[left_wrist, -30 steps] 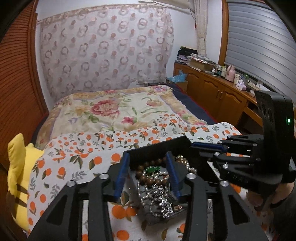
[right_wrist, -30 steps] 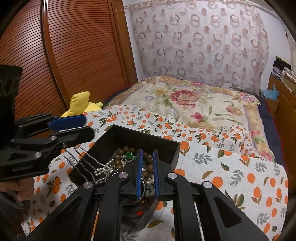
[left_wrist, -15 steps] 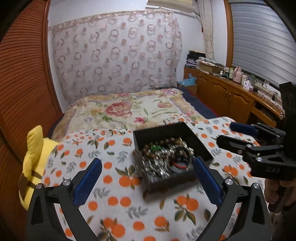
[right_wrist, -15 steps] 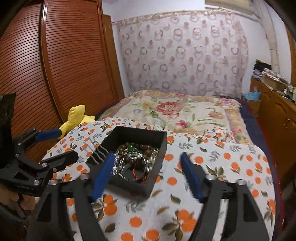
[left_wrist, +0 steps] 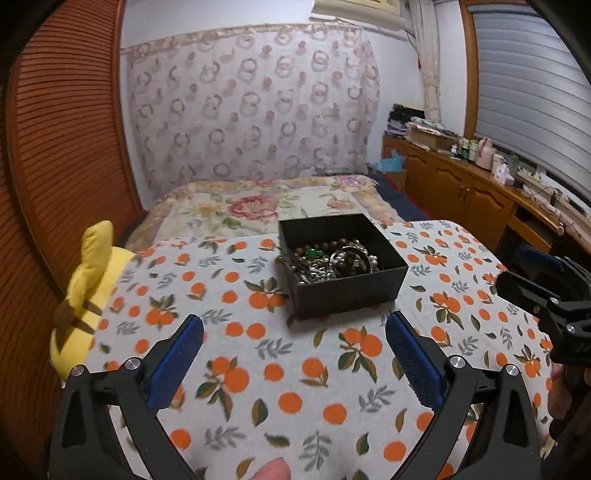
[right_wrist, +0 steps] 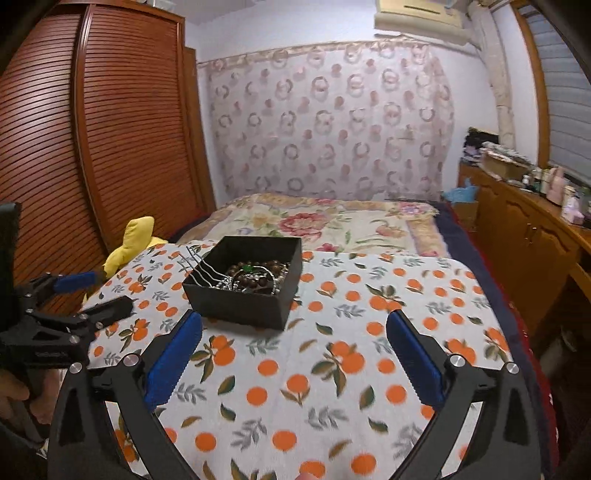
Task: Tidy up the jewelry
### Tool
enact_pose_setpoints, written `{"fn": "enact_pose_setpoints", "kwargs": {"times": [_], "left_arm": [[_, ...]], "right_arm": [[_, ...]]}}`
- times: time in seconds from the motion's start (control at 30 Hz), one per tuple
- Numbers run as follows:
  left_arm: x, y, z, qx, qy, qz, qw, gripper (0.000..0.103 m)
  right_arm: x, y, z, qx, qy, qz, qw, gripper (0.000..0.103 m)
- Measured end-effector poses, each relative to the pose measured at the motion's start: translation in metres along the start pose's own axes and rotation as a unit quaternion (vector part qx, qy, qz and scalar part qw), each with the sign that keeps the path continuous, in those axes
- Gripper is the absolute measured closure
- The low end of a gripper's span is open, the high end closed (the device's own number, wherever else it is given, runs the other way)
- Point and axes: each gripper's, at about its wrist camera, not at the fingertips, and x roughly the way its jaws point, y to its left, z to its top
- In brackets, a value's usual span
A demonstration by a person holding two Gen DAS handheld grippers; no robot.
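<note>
Left gripper (left_wrist: 293, 354): one; jaws spread wide, nothing between them but cloth; two blue-padded fingers (left_wrist: 173, 363) held low over the near part of the tablecloth (left_wrist: 258, 369), pointing toward the box; a fingertip (left_wrist: 271, 470) shows at the bottom edge of this view.

Right gripper (right_wrist: 293, 354): one; jaws likewise wide apart and empty; same low, level pose, well short of the box.

Jewelry box (left_wrist: 354, 291): one, black, open-topped, standing on the orange-print tablecloth beyond both grippers, toward the far edge of the cloth.

Contents: a tangled heap; one strand of brown wooden beads (left_wrist: 332, 245); one green stone (left_wrist: 314, 253); silver chains and pearls, number not countable.

Left view only: the right gripper seen from the side at the right margin (left_wrist: 543, 291), its fingers parted, with part of the holding hand below it.

Right view only: several wavy metal hairpins (right_wrist: 201, 271) leaning out over the box's left wall, about four or five; the left gripper at the left margin (right_wrist: 92, 293), fingers apart; the wall air conditioner (right_wrist: 417, 16).

Surroundings, both views: one yellow plush toy (left_wrist: 88, 291) at the cloth's left edge; one floral bedspread (left_wrist: 258, 206) behind; one louvred wooden wardrobe (right_wrist: 92, 147) at left; one wooden sideboard (left_wrist: 461, 192) at right, carrying bottles and boxes.
</note>
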Motion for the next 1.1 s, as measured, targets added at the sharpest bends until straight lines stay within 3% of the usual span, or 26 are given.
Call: {"fn": "enact_pose_setpoints", "kwargs": {"times": [0.4,1.1], "left_arm": [[-0.048,0.004,-0.015,-0.010,-0.038,0.019,0.9990,0.008],[-0.056,0.005,-0.017,-0.013,-0.045,0.022,0.9987,0.008]], "right_arm": [[-0.048,0.006,-0.008,0.006,-0.039,-0.008,0.999,0.003],[-0.052,0.000,-0.009,0.016,-0.044,-0.012,0.999,0.003]]}}
